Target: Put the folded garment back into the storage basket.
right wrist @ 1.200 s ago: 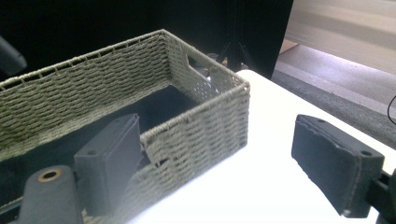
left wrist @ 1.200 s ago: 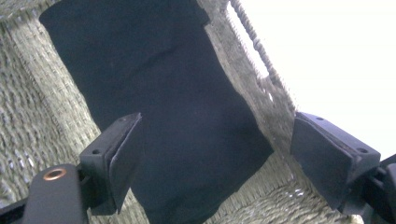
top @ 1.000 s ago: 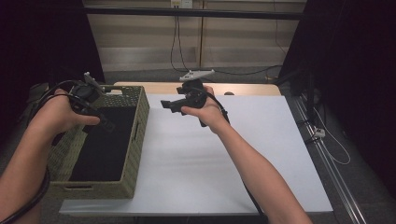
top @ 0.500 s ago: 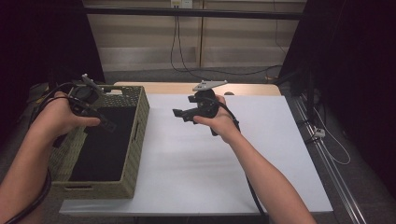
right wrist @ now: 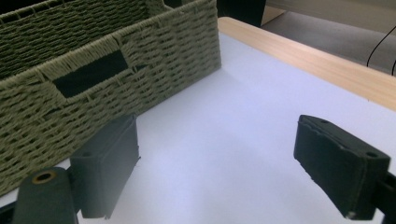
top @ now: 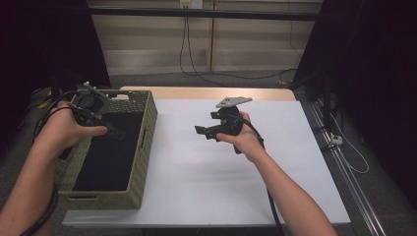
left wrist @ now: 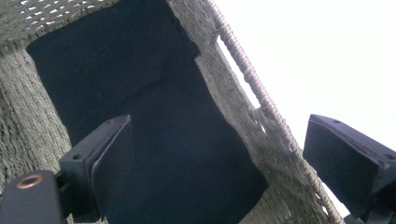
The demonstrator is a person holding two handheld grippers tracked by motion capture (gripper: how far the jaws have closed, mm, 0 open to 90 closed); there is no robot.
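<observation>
The surface (top: pixel 206 182) is a flat white sheet over a pale wooden top, whose bare strip shows along the far edge in the upper middle of the high view. Around it the room is dim: black drapes at the left and right of the frame, a light panelled wall at the top centre, cables hanging down it and trailing over the grey floor.

At the left of the frame stands one basket (top: pixel 142 147), rectangular, woven of olive-green cord, with a slot handle cut into its side wall and a dark lining (left wrist: pixel 154 116) of matte cloth across its bottom. It sits at the left edge of the surface.

There are two tools, one in each hand. The left tool (top: pixel 105 125) hangs over the basket's upper left part. Its jaws have just been opening and stand well apart. In the left gripper view they straddle the basket's right wall without touching it, and nothing lies between them.

Right of the basket the sheet is smooth. The right tool (top: pixel 202 132) is held at the centre of the frame, low over the white sheet, pointing left toward the basket and well apart from it. Its blocky black jaws are apart too. A grey three-cornered plate (top: pixel 233 101) tops it.
</observation>
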